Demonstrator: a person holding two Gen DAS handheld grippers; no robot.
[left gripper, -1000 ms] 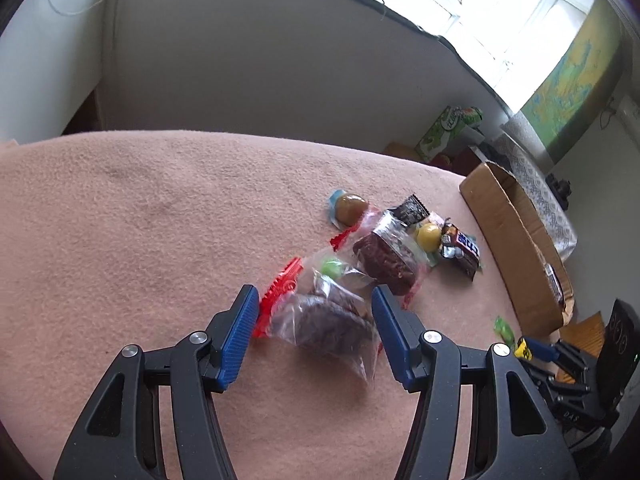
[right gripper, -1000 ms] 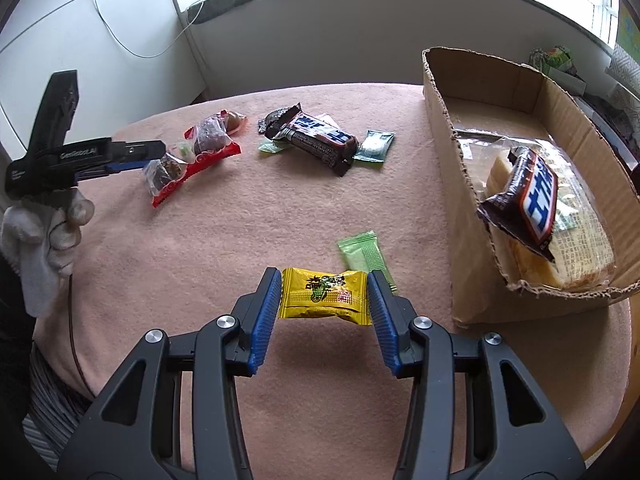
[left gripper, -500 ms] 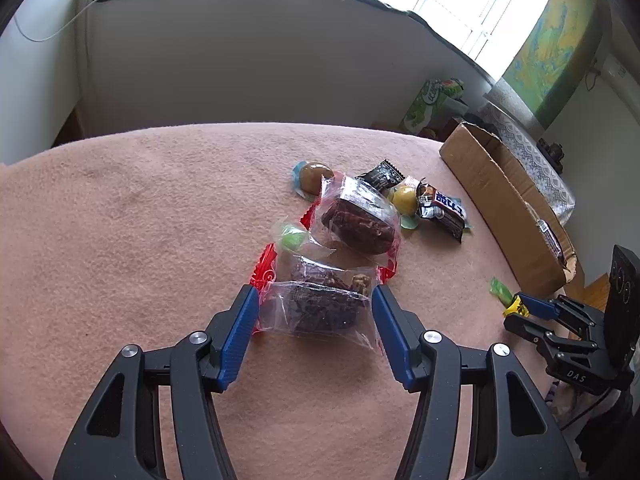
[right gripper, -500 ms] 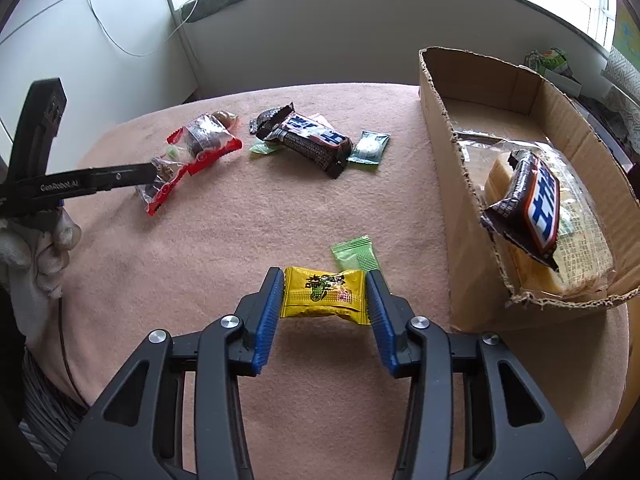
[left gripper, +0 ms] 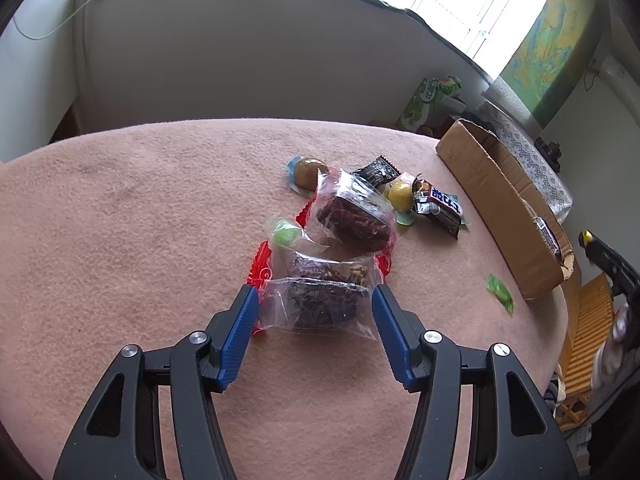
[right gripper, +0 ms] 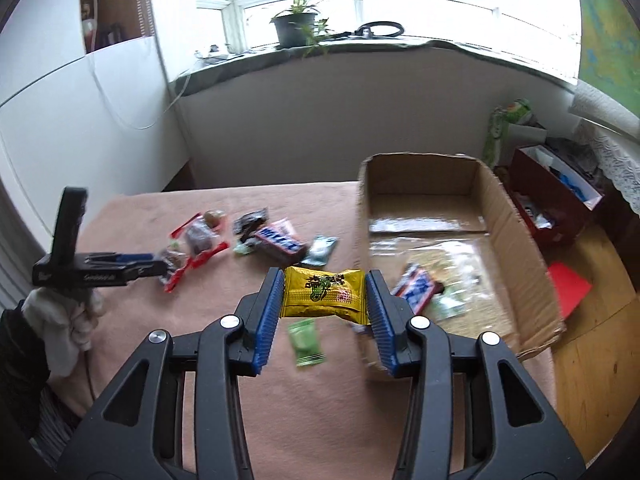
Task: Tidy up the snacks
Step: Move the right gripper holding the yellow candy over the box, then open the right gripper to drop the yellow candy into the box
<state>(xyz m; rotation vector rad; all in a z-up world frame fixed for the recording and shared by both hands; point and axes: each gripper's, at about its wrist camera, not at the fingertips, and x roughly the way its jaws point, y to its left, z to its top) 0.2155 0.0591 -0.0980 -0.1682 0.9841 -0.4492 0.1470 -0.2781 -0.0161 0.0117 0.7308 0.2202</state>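
I have the yellow snack packet (right gripper: 323, 295) clamped in my right gripper (right gripper: 322, 322) above the tabletop (right gripper: 280, 420) left of the cardboard box (right gripper: 532, 264), my left gripper (left gripper: 313, 334) half-open astride a clear date packet (left gripper: 316, 306), several snacks boxed, most left

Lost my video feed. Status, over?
Right gripper shut on yellow packet, lifted clear of the table. Left gripper straddles clear bag, grip unconfirmed. Path to box clear.
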